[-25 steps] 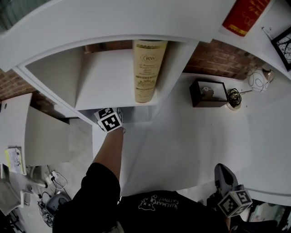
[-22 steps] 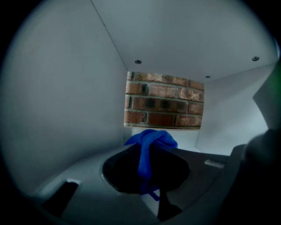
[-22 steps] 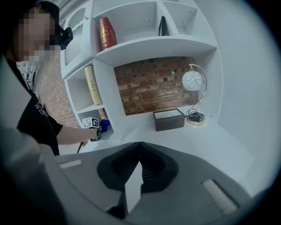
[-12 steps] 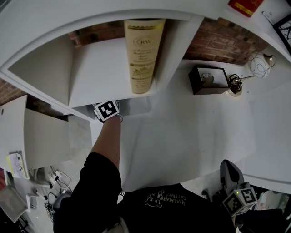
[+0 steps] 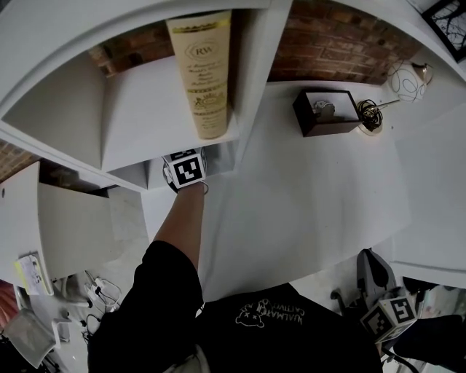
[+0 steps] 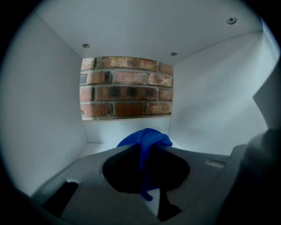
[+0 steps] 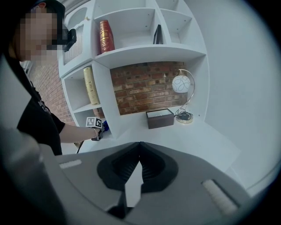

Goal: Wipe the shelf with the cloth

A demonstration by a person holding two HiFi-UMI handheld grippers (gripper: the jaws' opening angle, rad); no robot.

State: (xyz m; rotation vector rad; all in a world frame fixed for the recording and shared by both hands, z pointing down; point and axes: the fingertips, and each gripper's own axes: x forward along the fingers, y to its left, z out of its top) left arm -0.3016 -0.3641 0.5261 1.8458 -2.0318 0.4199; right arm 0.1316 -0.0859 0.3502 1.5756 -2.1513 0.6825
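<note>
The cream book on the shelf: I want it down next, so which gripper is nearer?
Left. The left gripper, holding the blue cloth, is in the compartment just below the cream book; the right gripper hangs low by the person's side.

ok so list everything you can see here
shelf unit: one, white, against brick wall
cream book: one, upright on a shelf
cloth: one, blue, in the compartment below the cream book
red book: one, on a higher shelf
box: one, dark brown, on the white desk
lamp: one, white globe, beside the box
picture frame: one, black, upper shelf
left hand-held gripper: one, grey, shut on the cloth
right hand-held gripper: one, grey, shut, empty
</note>
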